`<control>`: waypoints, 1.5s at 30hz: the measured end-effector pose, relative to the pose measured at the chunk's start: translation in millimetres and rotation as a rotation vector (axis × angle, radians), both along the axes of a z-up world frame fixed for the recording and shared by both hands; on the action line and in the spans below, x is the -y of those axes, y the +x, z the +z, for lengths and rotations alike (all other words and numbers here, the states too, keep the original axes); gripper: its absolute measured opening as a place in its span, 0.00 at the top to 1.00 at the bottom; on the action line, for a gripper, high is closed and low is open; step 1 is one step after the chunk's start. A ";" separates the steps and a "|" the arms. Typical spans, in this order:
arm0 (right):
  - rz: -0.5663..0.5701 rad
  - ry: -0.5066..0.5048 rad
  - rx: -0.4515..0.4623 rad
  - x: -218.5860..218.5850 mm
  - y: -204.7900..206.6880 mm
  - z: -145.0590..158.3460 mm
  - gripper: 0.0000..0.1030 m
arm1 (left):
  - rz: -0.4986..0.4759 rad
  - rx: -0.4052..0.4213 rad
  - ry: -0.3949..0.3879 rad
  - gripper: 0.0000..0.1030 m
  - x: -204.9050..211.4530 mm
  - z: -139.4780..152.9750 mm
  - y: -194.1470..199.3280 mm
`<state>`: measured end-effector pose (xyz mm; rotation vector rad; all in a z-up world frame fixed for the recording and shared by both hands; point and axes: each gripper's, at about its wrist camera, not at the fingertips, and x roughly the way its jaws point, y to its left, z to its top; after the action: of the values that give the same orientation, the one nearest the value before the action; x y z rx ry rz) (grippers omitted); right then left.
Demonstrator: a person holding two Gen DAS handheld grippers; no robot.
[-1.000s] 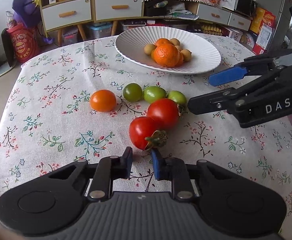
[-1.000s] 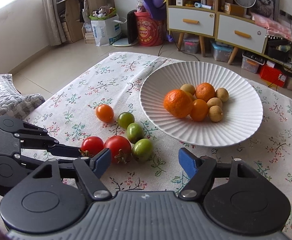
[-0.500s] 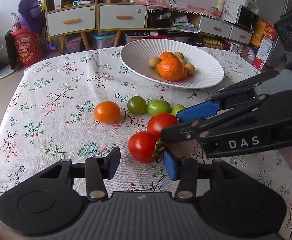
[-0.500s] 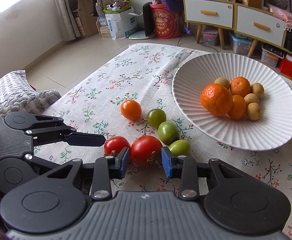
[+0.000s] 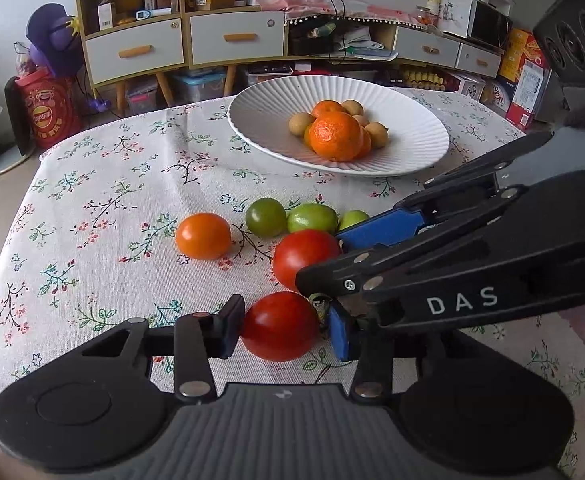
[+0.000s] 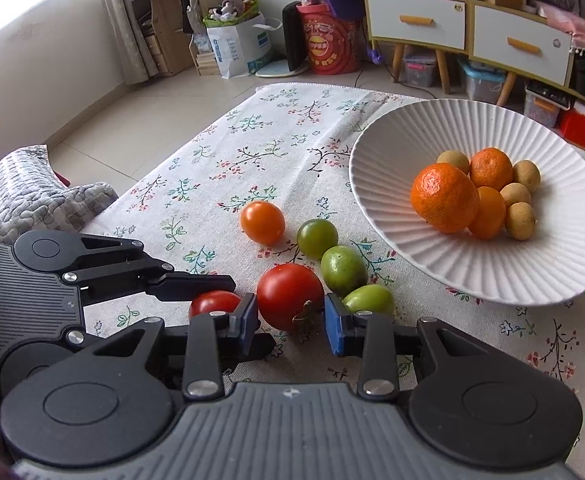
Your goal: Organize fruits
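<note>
The left gripper [image 5: 282, 326] has a red tomato [image 5: 279, 326] between its jaws and they are closing on it; the left pad [image 5: 228, 330] touches the skin, while the blue pad [image 5: 338, 334] on the stem side looks just beside it, so a firm grip cannot be told. The right gripper [image 6: 291, 318] has its pads against both sides of a second, larger red tomato [image 6: 290, 296], which sits on the cloth with its green stem toward the camera. The two grippers cross close together, the right one lying over the left one's blue finger. Just beyond the red tomatoes, three green tomatoes [image 6: 342, 270] lie in a touching row, the nearest beside the right gripper's blue pad [image 6: 335, 330]. An orange tomato [image 6: 262, 222] sits apart, to their left. All rest on a flowered tablecloth [image 6: 252, 152]. Farther back stands a white ribbed plate [image 6: 492, 276] holding oranges [image 6: 444, 202] and small tan fruits [image 6: 520, 220] bunched at its middle.
</note>
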<state>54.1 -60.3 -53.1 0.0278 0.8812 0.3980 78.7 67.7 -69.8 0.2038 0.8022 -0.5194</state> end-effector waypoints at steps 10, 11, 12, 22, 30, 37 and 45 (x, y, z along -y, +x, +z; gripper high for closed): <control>0.005 -0.006 0.005 9.3 -6.3 9.8 0.72 | 0.016 -0.012 0.006 0.67 -9.0 4.4 -1.1; 0.006 -0.007 0.005 10.5 -6.9 10.0 0.73 | 0.016 -0.013 0.007 0.67 -9.7 4.7 -1.3; 0.009 -0.006 0.004 11.0 -7.3 10.0 0.74 | 0.016 -0.013 0.010 0.67 -10.2 4.8 -1.4; 0.028 -0.020 -0.015 8.2 -7.1 3.3 0.67 | 0.019 -0.021 0.024 0.67 -9.8 1.8 -0.9; 0.033 -0.034 -0.031 3.2 -6.6 -7.0 0.63 | 0.020 -0.008 0.035 0.66 -8.2 1.4 -1.9; 0.041 -0.031 -0.019 4.2 -11.3 -5.5 0.66 | 0.025 -0.004 0.032 0.67 -9.7 3.1 -2.3; 0.025 0.001 0.012 17.0 -15.5 10.1 0.66 | 0.037 0.009 -0.005 0.67 -12.7 14.3 -1.4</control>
<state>38.7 -77.2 -43.0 0.0156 0.8702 0.4221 77.3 80.3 -55.5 0.1861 0.7944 -0.4852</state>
